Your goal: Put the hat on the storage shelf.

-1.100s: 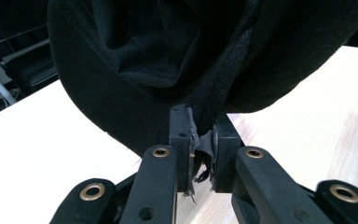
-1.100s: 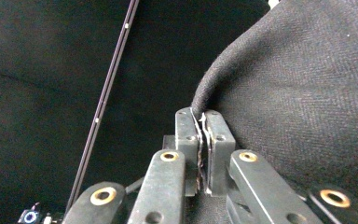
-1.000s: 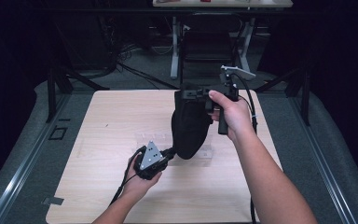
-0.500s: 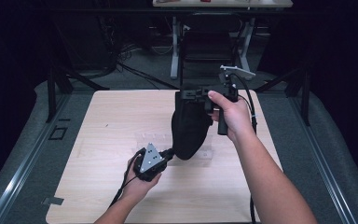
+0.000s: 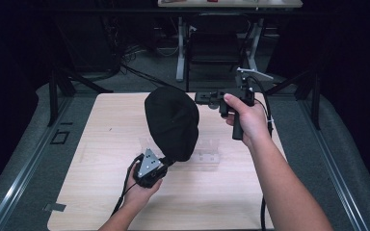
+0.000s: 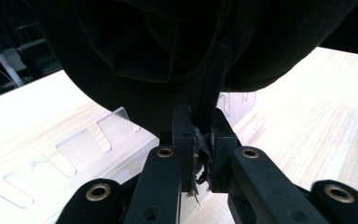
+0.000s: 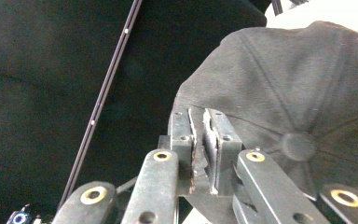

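Black cloth dominates the high view: a dark cap (image 5: 172,122) stands above the middle of a pale wooden table (image 5: 91,192), held at its lower edge by the left gripper (image 5: 166,161), whose jaws are shut tight on the fabric. The right gripper (image 5: 203,98), level with the cap's upper right side, points at it from just beside; its jaws have just been closing a little, and whether they touch the cloth cannot be told from above. A clear plastic rack (image 5: 207,151) lies flat under and to the right of the cap. Open board lies on the table's left half and along its near edge, while the far edge gives onto grey floor, a chair (image 5: 214,45) and black stand legs in a dark room. Against the frame a second ago, the cap has swung leftward and risen, no longer hanging from the right gripper. From the left gripper view, a dark seam of the cap (image 6: 205,93) is pinched between the two pads, the clear rack (image 6: 74,144) on bright wood behind. From the right gripper view, the jaws stand nearly together with nothing between them, the cap's (image 7: 298,107) crown and top button just beyond.
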Tool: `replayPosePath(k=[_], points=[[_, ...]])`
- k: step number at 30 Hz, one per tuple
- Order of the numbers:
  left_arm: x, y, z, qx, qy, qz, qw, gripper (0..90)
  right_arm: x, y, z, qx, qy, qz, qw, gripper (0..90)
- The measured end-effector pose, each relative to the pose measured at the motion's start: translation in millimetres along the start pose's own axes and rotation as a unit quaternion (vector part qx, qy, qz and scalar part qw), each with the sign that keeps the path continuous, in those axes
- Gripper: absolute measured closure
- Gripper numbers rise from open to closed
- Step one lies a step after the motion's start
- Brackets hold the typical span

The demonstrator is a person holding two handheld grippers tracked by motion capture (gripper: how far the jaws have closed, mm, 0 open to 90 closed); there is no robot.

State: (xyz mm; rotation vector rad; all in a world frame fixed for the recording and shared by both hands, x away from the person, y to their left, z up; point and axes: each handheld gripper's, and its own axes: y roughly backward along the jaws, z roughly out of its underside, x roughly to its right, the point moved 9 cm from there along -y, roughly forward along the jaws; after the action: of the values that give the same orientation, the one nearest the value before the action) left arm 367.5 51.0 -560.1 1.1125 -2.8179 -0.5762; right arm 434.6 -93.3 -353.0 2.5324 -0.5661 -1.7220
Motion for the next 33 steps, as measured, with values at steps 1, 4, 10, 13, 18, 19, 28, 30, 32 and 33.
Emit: replayPosePath(k=[1,4,10,13,18,19,28,30,32,33], points=[[-0.6,0.1,0.9,0.000,0.000,-0.001,1.0000,85.2,1.0,1.2,0.3,0.001,0.001,0.000,1.0000,82.4],[-2.7,0.1,5.9,-0.002,0.012,0.001,0.9999,85.2,2.0,3.9,0.7,0.003,0.003,0.002,1.0000,82.1],[-5.5,-2.2,16.7,-0.015,0.022,0.002,0.9996,85.2,-0.6,10.3,2.6,0.011,0.015,0.007,0.9998,81.2],[-6.0,-1.9,18.9,-0.016,0.025,0.004,0.9995,85.1,-1.8,13.2,2.6,0.018,0.015,0.006,0.9997,80.1],[-7.5,-0.6,25.5,-0.021,0.037,0.011,0.9991,84.9,0.3,18.4,3.9,0.023,0.013,0.007,0.9996,79.2],[-8.3,-0.2,25.9,-0.022,0.043,0.011,0.9988,84.9,1.2,19.2,4.1,0.024,0.013,0.009,0.9996,79.1],[-12.0,3.2,28.1,-0.026,0.066,0.011,0.9974,82.8,10.5,30.0,9.0,0.033,0.045,0.057,0.9968,77.9],[-11.9,6.2,27.4,-0.028,0.069,0.013,0.9971,76.6,15.5,34.6,11.7,0.037,0.066,0.085,0.9935,77.8],[-13.4,10.1,26.4,-0.025,0.088,0.004,0.9958,74.3,16.9,35.5,12.9,0.038,0.068,0.089,0.9930,77.7],[-14.1,12.2,26.0,-0.029,0.079,0.013,0.9963,71.9,18.7,36.2,13.9,0.040,0.070,0.095,0.9923,77.7]])
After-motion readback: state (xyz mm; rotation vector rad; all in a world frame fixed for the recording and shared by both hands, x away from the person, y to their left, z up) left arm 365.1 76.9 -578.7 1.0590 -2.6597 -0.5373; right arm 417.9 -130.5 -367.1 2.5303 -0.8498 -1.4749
